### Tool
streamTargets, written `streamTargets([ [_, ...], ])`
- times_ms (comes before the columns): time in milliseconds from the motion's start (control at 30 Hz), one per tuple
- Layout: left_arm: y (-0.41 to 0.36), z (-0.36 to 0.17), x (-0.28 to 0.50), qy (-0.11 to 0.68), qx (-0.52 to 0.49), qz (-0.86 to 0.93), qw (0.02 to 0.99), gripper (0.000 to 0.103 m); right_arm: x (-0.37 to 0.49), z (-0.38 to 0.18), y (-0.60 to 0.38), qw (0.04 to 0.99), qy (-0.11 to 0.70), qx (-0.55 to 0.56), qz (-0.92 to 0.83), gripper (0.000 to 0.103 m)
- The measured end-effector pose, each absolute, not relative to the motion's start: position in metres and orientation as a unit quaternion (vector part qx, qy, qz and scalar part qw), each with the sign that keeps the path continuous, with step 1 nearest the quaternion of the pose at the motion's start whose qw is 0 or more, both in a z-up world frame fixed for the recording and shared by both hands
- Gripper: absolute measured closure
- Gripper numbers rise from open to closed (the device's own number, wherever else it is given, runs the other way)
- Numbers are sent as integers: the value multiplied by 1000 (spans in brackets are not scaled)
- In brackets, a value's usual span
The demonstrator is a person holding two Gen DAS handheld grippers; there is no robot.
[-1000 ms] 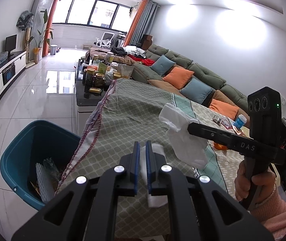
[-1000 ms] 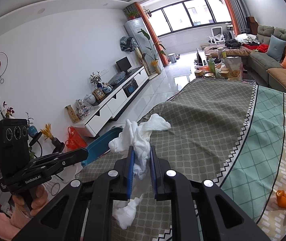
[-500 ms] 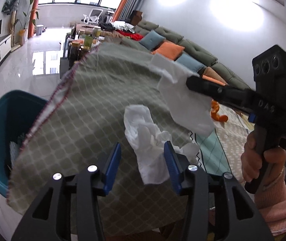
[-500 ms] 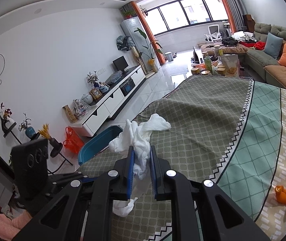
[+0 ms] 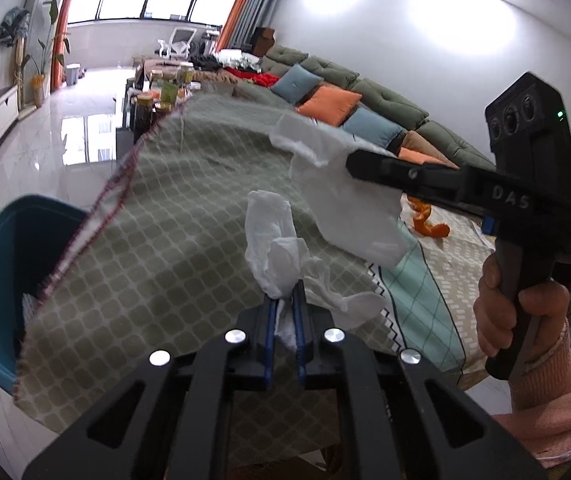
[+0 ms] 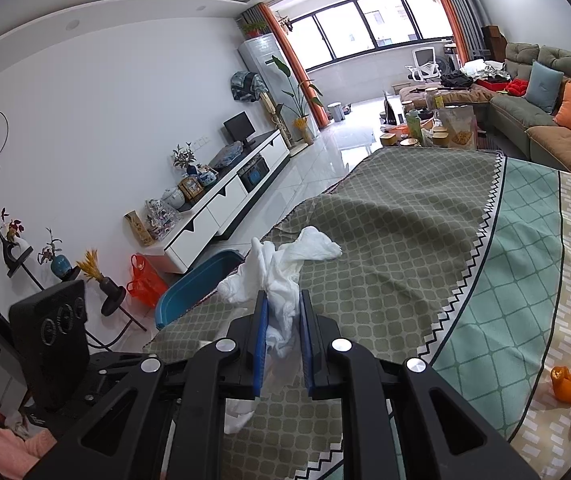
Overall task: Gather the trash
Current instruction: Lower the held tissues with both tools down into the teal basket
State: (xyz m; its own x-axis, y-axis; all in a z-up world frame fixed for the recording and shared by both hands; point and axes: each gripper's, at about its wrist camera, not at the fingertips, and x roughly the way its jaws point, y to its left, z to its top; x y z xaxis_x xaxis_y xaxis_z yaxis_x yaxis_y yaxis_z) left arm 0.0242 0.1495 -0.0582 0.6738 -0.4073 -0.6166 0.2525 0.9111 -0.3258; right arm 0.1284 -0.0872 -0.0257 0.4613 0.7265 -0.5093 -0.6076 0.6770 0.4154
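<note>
At lower centre of its view, the left gripper (image 5: 285, 300) points down at the tablecloth (image 5: 173, 216), its jaws just closed on a crumpled tissue (image 5: 273, 248). The right gripper (image 6: 283, 304), pitched downward, clamps another tissue (image 6: 281, 264) mid-frame; a hand (image 5: 521, 312) holds its handle.

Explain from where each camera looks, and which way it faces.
Left wrist: sits on the left gripper, shut on a tissue; looks across the table toward the sofa; shows the right hand.
Right wrist: sits on the right gripper, shut on a tissue; faces the TV cabinet; shows a pink sleeve.
Shared: tablecloth, blue bin, orange peel.
</note>
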Motion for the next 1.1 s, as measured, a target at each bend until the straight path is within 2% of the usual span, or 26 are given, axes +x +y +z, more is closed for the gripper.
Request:
streamTargets([
  [367,173,-32,8,324,-104,-145,929,94,129,-26,-82,846,335,90,404,88],
  [1100,238,-18,-10,310,-118,-58,942,94,128,-22,-30,825,336,66,451,88],
])
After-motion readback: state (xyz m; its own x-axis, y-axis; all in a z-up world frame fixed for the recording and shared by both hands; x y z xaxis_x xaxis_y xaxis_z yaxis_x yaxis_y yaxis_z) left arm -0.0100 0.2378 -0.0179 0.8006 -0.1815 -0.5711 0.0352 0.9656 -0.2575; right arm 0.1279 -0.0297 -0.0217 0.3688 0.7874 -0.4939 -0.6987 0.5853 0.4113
